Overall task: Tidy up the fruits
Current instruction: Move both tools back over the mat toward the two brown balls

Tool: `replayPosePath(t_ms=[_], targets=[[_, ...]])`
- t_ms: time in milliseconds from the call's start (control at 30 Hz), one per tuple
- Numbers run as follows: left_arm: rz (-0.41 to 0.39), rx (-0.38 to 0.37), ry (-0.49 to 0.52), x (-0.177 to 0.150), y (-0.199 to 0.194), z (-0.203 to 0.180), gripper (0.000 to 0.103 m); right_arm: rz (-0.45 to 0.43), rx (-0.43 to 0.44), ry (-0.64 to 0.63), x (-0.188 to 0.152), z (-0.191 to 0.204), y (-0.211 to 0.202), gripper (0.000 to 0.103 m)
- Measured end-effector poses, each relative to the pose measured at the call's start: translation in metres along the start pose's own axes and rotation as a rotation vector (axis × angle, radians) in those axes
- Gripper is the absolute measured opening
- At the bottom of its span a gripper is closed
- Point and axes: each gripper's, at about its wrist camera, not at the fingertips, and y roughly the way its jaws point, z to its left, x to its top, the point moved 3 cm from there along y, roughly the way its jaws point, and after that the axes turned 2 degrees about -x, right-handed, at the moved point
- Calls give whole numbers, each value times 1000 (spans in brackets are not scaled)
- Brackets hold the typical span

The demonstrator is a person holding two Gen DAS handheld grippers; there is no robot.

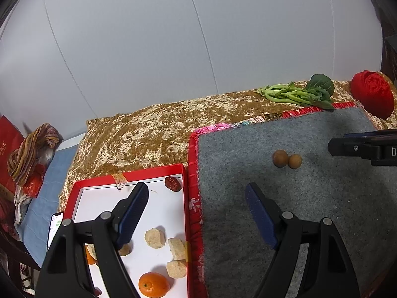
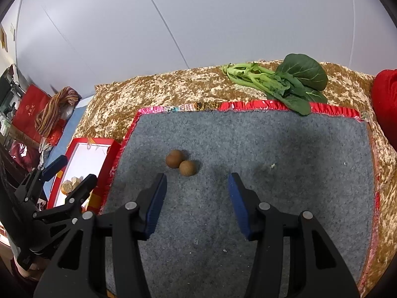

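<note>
A: Longans (image 2: 181, 162) first — are the right gripper's (image 2: 197, 181) fingers on them?

B: No, parted and empty, just short of the touching pair on the grey mat (image 2: 273, 149).

A: Left gripper (image 1: 197, 191)?

B: Wide, empty, straddling the red tray's (image 1: 187, 198) wall. Next: reach forward, pinch one longan.

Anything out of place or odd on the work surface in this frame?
Yes: a bunch of leafy greens lies with its leaves overlapping the grey mat's far red edge, and two small brown fruits sit outside the red tray.

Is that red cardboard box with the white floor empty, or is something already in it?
Not empty. The red cardboard box holds an orange mandarin, a dark red date and several pale beige chunks.
</note>
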Motion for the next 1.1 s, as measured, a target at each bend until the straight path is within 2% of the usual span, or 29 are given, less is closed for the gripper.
replayPosePath(t_ms=[367, 467, 600, 667, 1100], targets=[[-2, 6, -25, 1, -1, 2, 82, -1, 3, -23, -1, 7, 1, 53], [1, -12, -33, 2, -2, 2, 83, -1, 1, -29, -1, 8, 2, 53], [7, -28, -28, 2, -1, 0, 93, -3, 1, -37, 0, 10, 3, 53], [6, -33, -35, 2, -2, 0, 103, 0, 1, -39, -1, 10, 4, 53], [19, -29, -51, 2, 0, 5, 103, 4, 0, -48, 0, 13, 7, 53]])
